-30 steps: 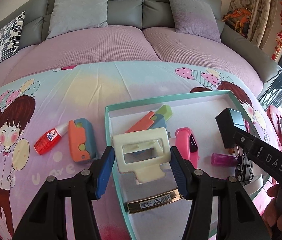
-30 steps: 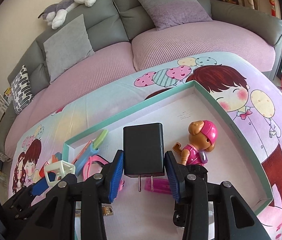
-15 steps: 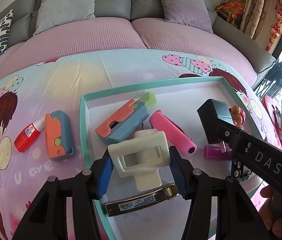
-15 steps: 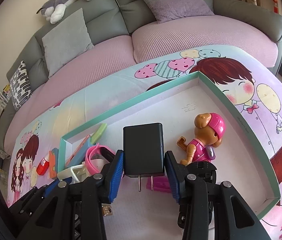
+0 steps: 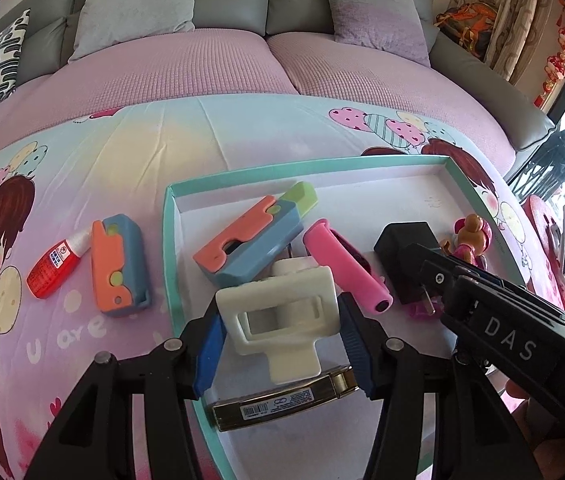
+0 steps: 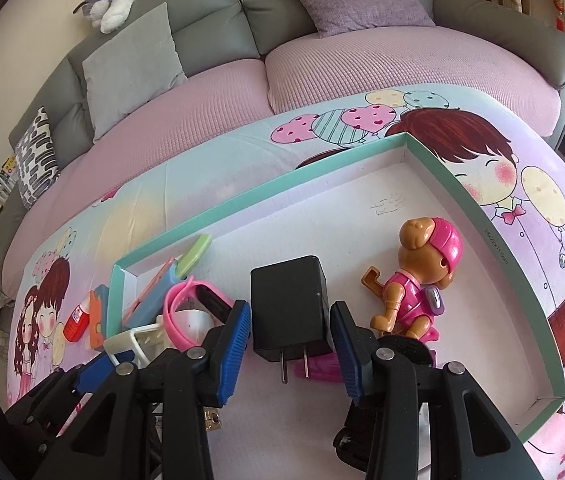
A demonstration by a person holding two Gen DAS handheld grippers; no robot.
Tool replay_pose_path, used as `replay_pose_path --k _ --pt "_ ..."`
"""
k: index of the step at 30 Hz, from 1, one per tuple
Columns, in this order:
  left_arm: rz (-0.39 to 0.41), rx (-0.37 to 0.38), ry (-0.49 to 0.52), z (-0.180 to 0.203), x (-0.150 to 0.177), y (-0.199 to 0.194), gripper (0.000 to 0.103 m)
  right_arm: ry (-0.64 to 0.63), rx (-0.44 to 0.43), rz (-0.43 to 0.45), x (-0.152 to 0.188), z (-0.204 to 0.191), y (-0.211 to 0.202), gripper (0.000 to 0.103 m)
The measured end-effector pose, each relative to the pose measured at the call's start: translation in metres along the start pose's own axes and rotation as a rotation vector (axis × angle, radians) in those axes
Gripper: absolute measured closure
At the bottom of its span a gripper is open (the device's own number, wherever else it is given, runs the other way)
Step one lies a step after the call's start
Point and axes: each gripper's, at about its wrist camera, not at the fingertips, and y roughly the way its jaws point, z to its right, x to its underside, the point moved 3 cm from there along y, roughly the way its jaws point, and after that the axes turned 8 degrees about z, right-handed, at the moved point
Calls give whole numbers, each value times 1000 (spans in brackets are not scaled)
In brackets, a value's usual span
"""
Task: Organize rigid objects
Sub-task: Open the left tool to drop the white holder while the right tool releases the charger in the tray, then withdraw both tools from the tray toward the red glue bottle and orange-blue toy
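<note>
The left gripper (image 5: 280, 330) is clamped on a cream plastic piece (image 5: 282, 316) with a rectangular window in it, both blue pads pressed against its sides, and holds it over the near left part of a teal-rimmed box (image 5: 168, 248). Just below the gripper's tips a gold-edged flat tin (image 5: 282, 402) lies against the box's near rim. Straight ahead of the tips sits an orange-and-blue folding toy (image 5: 250, 240) with a green end, and just to the right of it a pink watch band (image 5: 342, 264). Off to the left, outside the box on the cartoon-printed sheet (image 5: 82, 168), there is a second orange-and-blue toy (image 5: 120, 266) and, beside that, a small red glue bottle (image 5: 52, 268).

The right gripper (image 6: 290, 334) has its blue pads closed on the sides of a black charger plug (image 6: 288, 306), prongs pointing back toward the handle, held over the middle of the box (image 6: 458, 184). Just to the right of its tips a brown toy pup (image 6: 422, 280) in pink lies on the white floor of the box. Under the prongs a magenta object (image 6: 318, 368) shows partly; I cannot tell what it is. To the left of this gripper the cream piece (image 6: 138, 338) and the watch band (image 6: 186, 308) are in sight. Beyond the sheet runs a sofa with grey cushions (image 6: 130, 68)
</note>
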Motion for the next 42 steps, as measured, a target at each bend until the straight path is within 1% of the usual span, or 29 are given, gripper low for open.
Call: replay_pose_path --k 3,8,14,21,27,29,31,33,35,37,38,39,40,41,42 --pt "3 -7 -5 -3 -1 -3 46 -7 3 5 -2 -2 -3 58" --pt "24 -13 -2 -5 -5 -12 39 -16 3 14 -3 -3 -6 57" --pt "43 -24 5 -8 -9 -23 38 -24 2 30 -5 -7 -12 57" --pt "70 -29 -16 -15 -14 -33 38 -43 3 40 -6 -12 -15 57" --pt "106 -51 -69 -33 -18 -44 38 -49 -1 46 -7 -16 -15 57" --pt "110 -73 -108 -45 -18 -44 37 -54 -8 42 -6 -20 -13 57" --pt "110 -111 -141 -59 -17 -45 36 -63 -19 38 -5 -25 -11 56" --pt "116 -175 -157 -72 -16 -46 35 -73 -29 36 -3 -31 -9 47" --pt "119 -231 -175 -86 -15 -47 35 -85 -43 37 -2 -38 -8 46" --pt "119 -258 -204 -99 -12 -48 35 -98 -58 43 -1 -45 -8 43" --pt "119 -268 -222 -105 -11 -48 35 -103 -62 46 -1 -47 -7 38" --pt "120 -280 -238 -111 -9 -49 34 -108 -66 47 0 -50 -7 35" --pt "122 -293 -251 -116 -8 -50 29 -112 -70 49 0 -53 -7 35" --pt "124 -306 -261 -121 -7 -51 17 -116 -75 50 1 -55 -6 34" --pt "128 -320 -271 -126 -6 -52 13 -121 -81 50 1 -57 -6 33"
